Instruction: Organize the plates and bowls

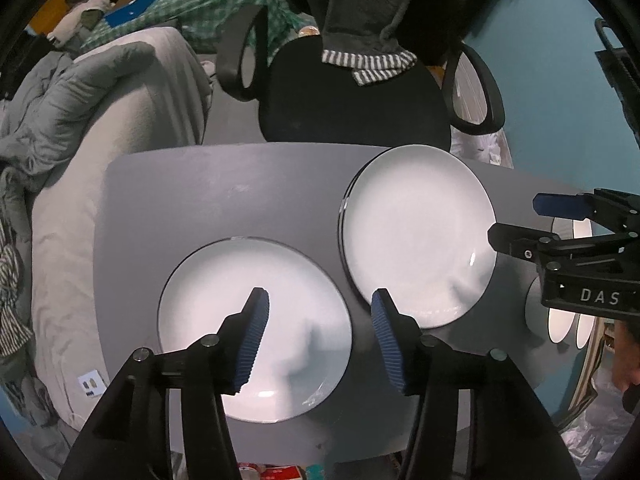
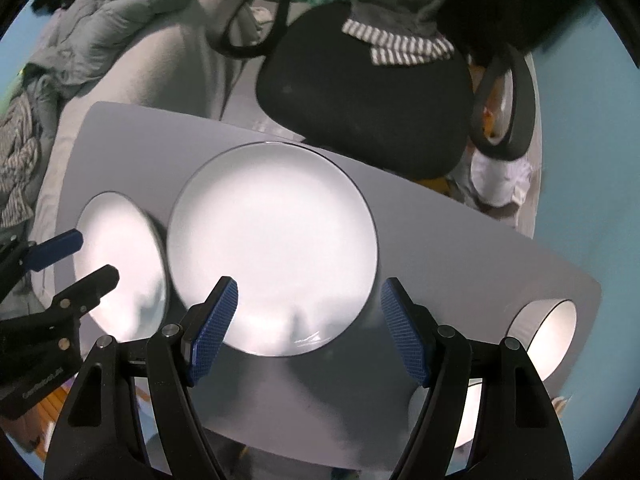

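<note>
Two white plates lie on the grey table (image 1: 200, 200). The nearer plate (image 1: 256, 328) sits below my left gripper (image 1: 320, 300), which hangs open above it, nothing between its blue pads. The farther plate (image 1: 418, 232) tops a short stack, with rims showing at its left edge. My right gripper (image 1: 516, 220) reaches in from the right, open and empty. In the right wrist view, the right gripper (image 2: 309, 292) hovers over the near edge of the big plate (image 2: 272, 248). The other plate (image 2: 120, 264) lies left, under the left gripper (image 2: 94, 254). White bowls (image 2: 548, 340) stand at the table's right end.
A black office chair (image 1: 352, 96) with draped clothing stands behind the table's far edge. A bed with grey bedding (image 1: 100, 120) runs along the left side. Another bowl (image 2: 468, 412) sits near the front right corner, partly hidden by my right gripper's arm.
</note>
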Demonstrator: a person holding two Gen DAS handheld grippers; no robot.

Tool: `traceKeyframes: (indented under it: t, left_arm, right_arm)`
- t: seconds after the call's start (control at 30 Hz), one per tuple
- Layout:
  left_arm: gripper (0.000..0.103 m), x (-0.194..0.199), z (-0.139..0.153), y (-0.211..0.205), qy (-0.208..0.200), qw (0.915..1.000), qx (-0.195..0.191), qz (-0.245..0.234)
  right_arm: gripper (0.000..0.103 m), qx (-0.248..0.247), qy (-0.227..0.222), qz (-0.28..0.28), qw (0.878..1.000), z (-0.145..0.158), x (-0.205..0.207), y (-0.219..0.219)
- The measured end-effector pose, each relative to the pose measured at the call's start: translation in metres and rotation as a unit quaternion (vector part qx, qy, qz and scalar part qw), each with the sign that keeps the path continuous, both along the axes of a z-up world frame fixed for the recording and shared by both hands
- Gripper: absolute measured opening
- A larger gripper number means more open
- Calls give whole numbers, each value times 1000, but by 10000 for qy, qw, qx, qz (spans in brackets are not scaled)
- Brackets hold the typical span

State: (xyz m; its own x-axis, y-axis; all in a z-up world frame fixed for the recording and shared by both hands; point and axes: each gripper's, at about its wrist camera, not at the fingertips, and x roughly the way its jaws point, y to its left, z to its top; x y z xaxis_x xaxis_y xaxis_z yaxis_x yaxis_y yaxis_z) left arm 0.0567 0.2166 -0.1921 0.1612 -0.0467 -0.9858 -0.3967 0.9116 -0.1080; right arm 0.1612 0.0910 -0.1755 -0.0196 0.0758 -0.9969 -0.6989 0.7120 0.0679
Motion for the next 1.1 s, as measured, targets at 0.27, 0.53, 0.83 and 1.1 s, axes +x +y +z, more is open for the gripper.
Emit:
traceKeyframes:
  t: [0.27, 0.53, 0.83, 1.1]
  left_arm:
    - [66, -38, 13, 17, -86, 9998, 20, 178]
    - [67, -81, 6, 41, 89, 9987, 15, 511]
    - [67, -130, -8, 65, 122, 9916, -195, 1274]
    - [69, -161, -24, 84, 51, 9775, -574, 2031]
  right_arm:
    - [73, 105, -80, 345, 9993, 16, -21, 11]
    - [73, 184, 163, 607, 9979, 23, -47, 19]
    - [73, 248, 360, 1115, 9928, 17, -71, 45]
    - [73, 376, 679, 1409, 9870, 3, -78, 84]
